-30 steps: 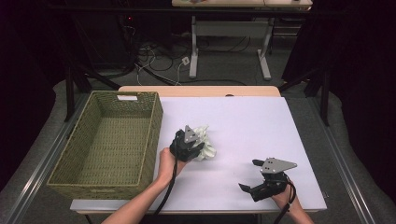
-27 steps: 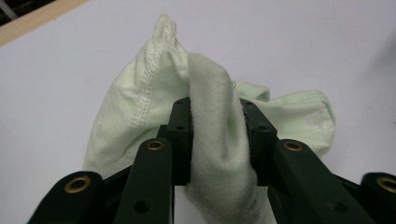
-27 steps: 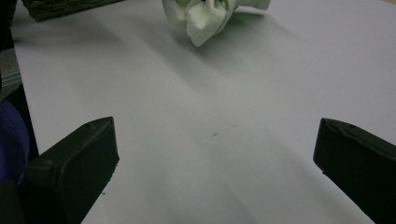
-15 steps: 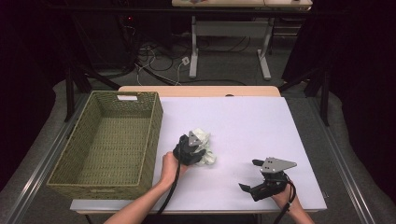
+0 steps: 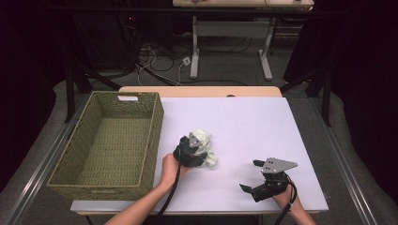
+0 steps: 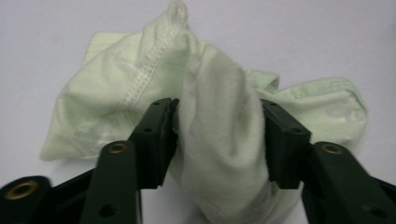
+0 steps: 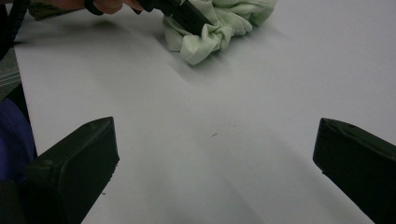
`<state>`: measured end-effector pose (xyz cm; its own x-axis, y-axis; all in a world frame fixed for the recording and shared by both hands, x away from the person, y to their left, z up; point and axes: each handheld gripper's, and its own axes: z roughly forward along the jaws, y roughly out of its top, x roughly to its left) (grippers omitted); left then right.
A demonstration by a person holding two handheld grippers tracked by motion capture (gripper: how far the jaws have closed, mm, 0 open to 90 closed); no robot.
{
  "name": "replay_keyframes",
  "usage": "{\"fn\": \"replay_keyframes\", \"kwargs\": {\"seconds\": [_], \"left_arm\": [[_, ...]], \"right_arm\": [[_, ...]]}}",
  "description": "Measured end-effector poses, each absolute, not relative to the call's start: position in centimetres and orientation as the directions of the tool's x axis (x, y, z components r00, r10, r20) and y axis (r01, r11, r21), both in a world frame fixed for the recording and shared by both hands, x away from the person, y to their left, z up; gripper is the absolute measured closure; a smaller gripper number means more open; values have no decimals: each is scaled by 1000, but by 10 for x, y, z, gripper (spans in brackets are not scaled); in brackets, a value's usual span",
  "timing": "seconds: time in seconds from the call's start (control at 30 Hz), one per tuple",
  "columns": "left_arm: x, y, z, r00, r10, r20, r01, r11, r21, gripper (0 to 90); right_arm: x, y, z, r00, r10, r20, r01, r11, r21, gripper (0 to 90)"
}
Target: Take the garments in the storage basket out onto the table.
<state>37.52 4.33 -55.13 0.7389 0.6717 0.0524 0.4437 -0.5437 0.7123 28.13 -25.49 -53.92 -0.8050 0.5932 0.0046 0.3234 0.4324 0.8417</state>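
Across the white table (image 5: pixel 263 122), the biggest thing was the woven basket (image 5: pixel 112 145), standing empty along the left side with its near right wall close to the person's left hand (image 5: pixel 168 168). Just right of that basket, near the middle of the tabletop, lay the pale green cloth (image 5: pixel 205 146), bunched into a loose heap and resting on the surface. The left gripper (image 6: pixel 217 135) was at the heap: its jaws had just been opening, and a thick fold of the cloth stood between them, touching both pads, so it still read as a loosening pinch on the fabric rather than a free claw. The right gripper (image 5: pixel 256 176) rested well apart near the front right of the table, its jaws spread wide with nothing between them. By my reading, the step in hand was regripping the bunched cloth. The next move would likely call for closing firmly on a fuller fold, then lifting clear of the table and carrying it left over the basket's rim.
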Motion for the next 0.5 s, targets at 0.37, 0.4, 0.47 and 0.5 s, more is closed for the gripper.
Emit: {"fn": "replay_keyframes", "kwargs": {"seconds": [0.37,0.4,0.47,0.5], "left_arm": [[362,52,-536,717,697,27,471,-512,719,151],[359,52,-533,716,698,25,467,-505,726,140],[355,54,-529,715,699,34,460,-506,729,74],[353,55,-526,715,698,35,453,-502,737,74]], "right_arm": [[280,-254,-538,-807,591,-2,316,433,844,0],[281,-254,-538,-808,589,-10,308,437,845,0],[280,-253,-537,-808,589,1,321,439,839,0],[280,-253,-538,-807,591,-1,318,435,842,0]]}}
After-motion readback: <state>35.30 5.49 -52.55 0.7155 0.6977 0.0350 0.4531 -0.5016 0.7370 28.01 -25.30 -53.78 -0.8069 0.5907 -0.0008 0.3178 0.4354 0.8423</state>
